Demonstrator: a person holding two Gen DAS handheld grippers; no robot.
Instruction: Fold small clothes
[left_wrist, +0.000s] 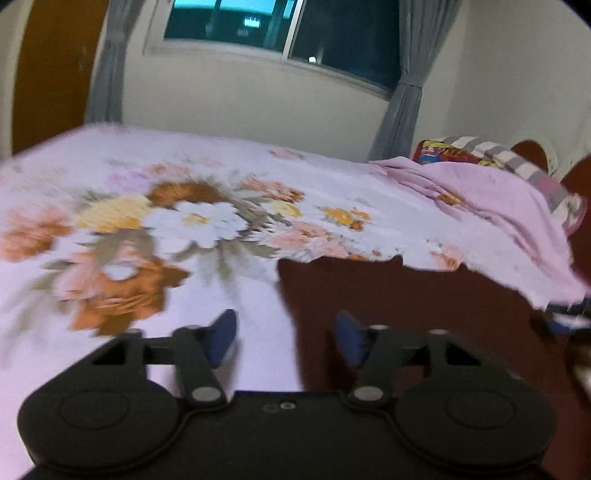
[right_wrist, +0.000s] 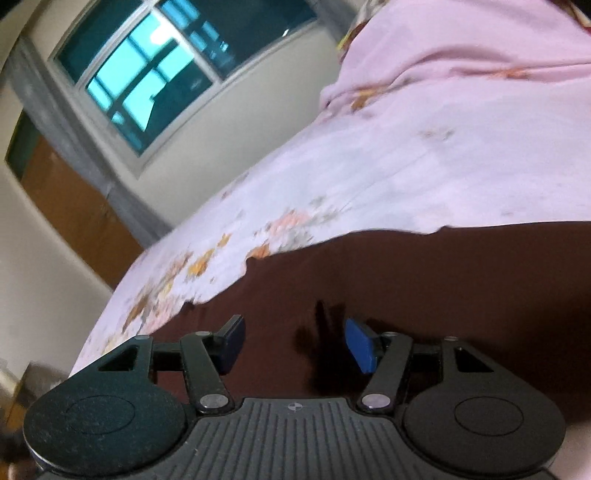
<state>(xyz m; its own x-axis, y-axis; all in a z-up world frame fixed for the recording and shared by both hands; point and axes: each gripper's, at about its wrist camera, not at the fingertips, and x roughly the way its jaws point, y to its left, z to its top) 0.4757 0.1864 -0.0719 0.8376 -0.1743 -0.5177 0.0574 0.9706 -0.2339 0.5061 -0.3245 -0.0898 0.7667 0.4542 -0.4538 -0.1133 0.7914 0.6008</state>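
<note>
A dark maroon garment (left_wrist: 388, 295) lies spread flat on the pink floral bedsheet (left_wrist: 166, 221). My left gripper (left_wrist: 286, 338) is open just above the garment's left edge, one blue finger over the sheet and one over the cloth, holding nothing. In the right wrist view the same maroon garment (right_wrist: 424, 288) fills the lower middle. My right gripper (right_wrist: 293, 345) is open close above it, empty, and casts a shadow on the cloth. The right gripper's tip (left_wrist: 565, 319) shows at the garment's right edge in the left wrist view.
A bunched pink cover (left_wrist: 498, 206) and a striped, colourful pillow (left_wrist: 461, 151) lie at the bed's far right. Behind the bed are a wall, a window (left_wrist: 280, 33) with grey curtains, and a wooden door (left_wrist: 55, 66) at the left.
</note>
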